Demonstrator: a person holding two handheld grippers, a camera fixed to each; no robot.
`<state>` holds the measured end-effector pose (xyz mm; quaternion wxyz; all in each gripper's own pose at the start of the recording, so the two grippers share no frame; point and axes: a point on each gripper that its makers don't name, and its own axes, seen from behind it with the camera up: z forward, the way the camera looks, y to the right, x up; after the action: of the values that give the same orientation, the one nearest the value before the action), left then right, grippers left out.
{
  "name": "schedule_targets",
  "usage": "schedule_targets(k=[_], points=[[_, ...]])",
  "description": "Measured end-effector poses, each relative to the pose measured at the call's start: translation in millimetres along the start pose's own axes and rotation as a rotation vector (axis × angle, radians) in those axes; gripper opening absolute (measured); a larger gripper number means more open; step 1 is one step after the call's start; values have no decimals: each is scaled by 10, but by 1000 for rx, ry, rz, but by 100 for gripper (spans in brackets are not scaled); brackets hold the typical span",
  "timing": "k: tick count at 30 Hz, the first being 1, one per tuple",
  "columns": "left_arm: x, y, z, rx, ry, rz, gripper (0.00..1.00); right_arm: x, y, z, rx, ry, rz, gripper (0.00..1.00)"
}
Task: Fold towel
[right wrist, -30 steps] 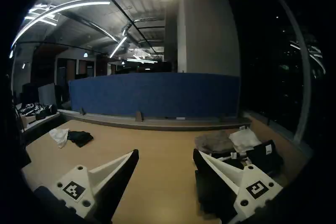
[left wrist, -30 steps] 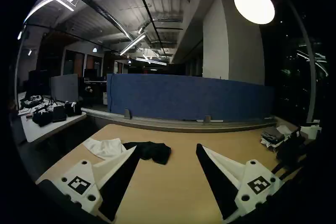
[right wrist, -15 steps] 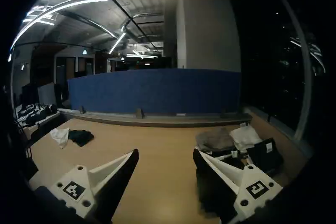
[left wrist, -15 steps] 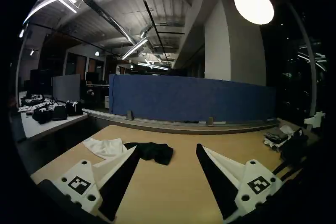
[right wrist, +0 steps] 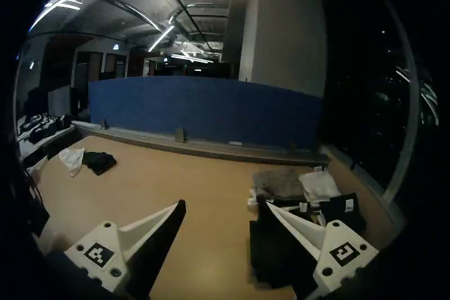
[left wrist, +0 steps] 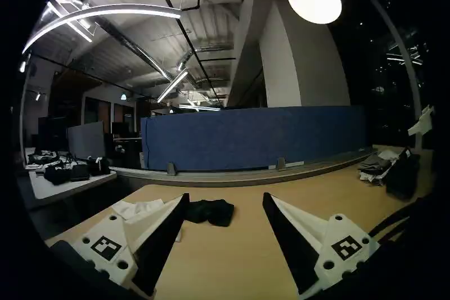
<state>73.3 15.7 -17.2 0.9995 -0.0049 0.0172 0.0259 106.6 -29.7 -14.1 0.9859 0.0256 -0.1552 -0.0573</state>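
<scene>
Left gripper (left wrist: 224, 197): fingers apart, empty, above desk (left wrist: 236, 260). Crumpled white towel (left wrist: 138, 209) at 10 o'clock, partly behind own left finger, touching black cloth (left wrist: 212, 211) at 12. Side desk with bags (left wrist: 67, 171) at 9.

Right gripper (right wrist: 221, 205): fingers apart, empty. Right gripper view: folded grey towel (right wrist: 278, 182) and folded white cloth (right wrist: 318, 184) near at 1–2 o'clock; crumpled pair well apart at 10.

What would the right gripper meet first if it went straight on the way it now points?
Probably the blue partition at the far edge of the table; depth is unclear. Between the open fingers of the right gripper the top is bare; the pile of cloths sits to its right.
</scene>
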Motion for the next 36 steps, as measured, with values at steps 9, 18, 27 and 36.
schedule_targets(k=[9,18,27,36], points=[[-376,-93,63,2,12,-19,96,-97,-243,149,33,8,-20,100],[-579,-75,89,-7,8,-35,96,-112,-416,298,53,9,-50,100],[-678,-83,85,-5,-9,-54,96,-57,-467,329,64,22,-44,100],[-733,-48,120,-14,-32,-53,96,-97,-470,321,69,22,-39,100]])
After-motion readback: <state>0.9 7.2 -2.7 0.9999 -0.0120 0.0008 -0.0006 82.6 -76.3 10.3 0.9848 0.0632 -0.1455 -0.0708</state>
